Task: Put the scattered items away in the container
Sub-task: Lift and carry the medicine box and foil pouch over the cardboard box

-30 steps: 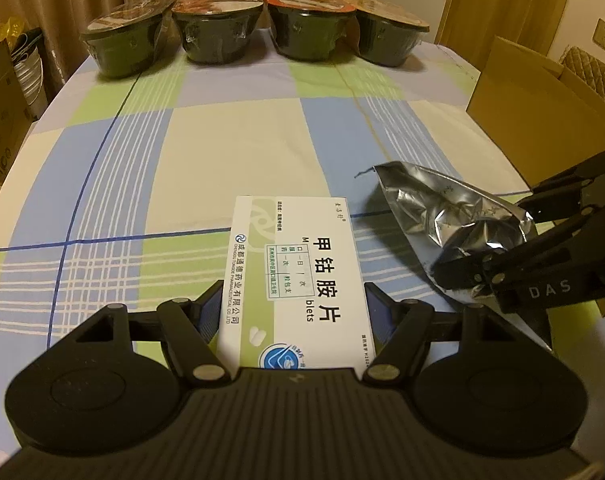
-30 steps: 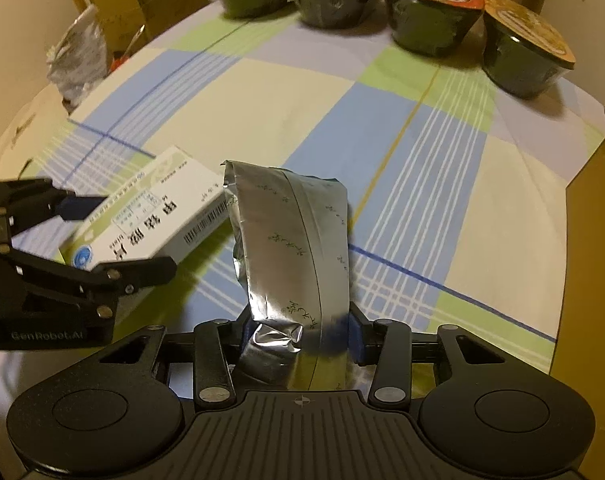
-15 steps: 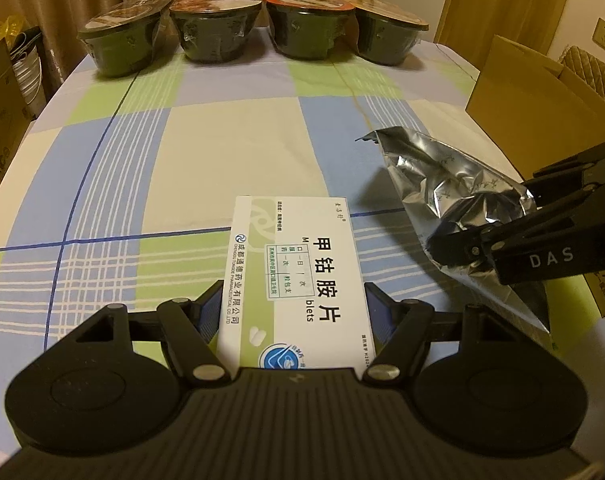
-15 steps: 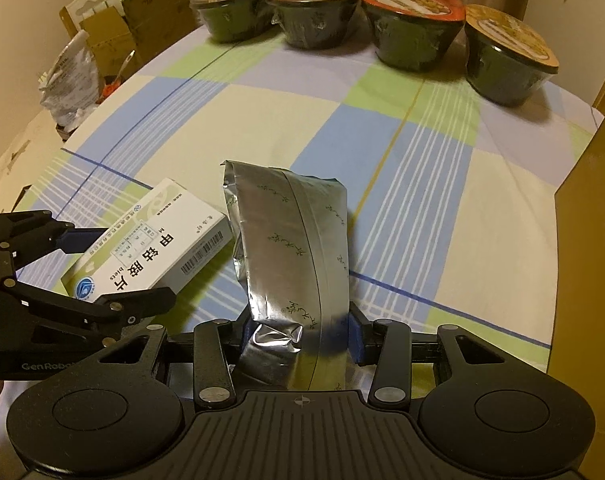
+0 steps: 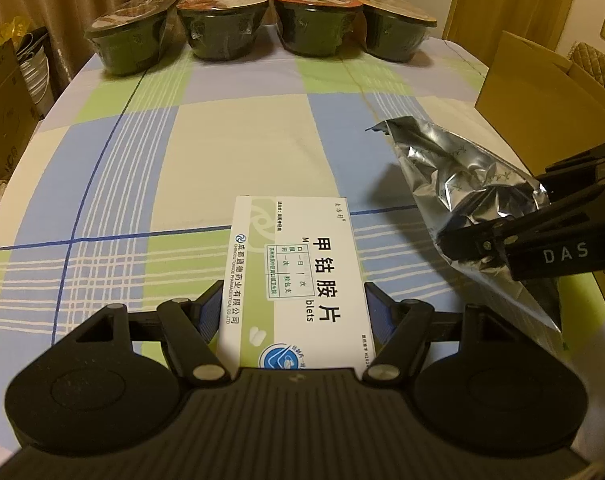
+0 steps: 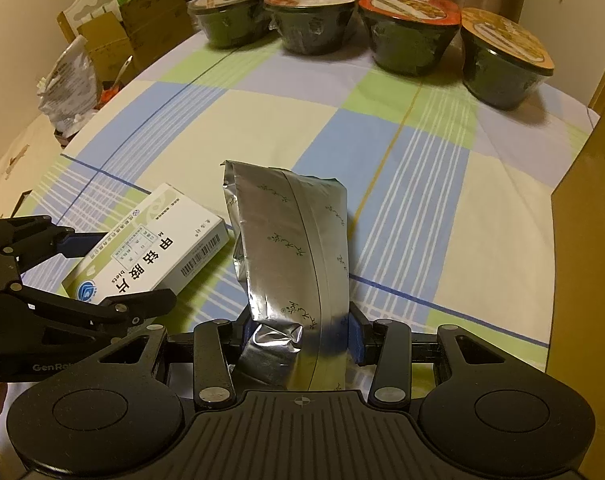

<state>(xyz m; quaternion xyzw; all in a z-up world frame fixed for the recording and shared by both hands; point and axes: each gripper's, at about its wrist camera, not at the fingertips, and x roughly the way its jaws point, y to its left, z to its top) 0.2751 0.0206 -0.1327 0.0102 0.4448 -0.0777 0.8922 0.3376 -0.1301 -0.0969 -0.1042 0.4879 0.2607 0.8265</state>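
Observation:
A white medicine box (image 5: 298, 276) with green print lies between the fingers of my left gripper (image 5: 294, 308), which is shut on its sides, low over the checked tablecloth. My right gripper (image 6: 298, 328) is shut on the lower end of a crinkled silver foil pouch (image 6: 294, 240), held above the cloth. In the left wrist view the pouch (image 5: 454, 168) and right gripper (image 5: 498, 204) hang to the right of the box. In the right wrist view the medicine box (image 6: 150, 248) and left gripper (image 6: 130, 268) sit at lower left. A brown cardboard box (image 5: 542, 92) stands at the table's right edge, its wall (image 6: 586, 240) close by.
Several sealed dark noodle bowls (image 5: 230, 28) stand in a row along the far edge of the table (image 5: 222, 152), also in the right wrist view (image 6: 406, 28). Cartons and bags (image 6: 122, 36) are stacked off the table's left side. Curtains hang behind.
The right gripper has lifted the foil pouch higher off the cloth and a little toward the cardboard box. The left gripper with the medicine box has barely moved.

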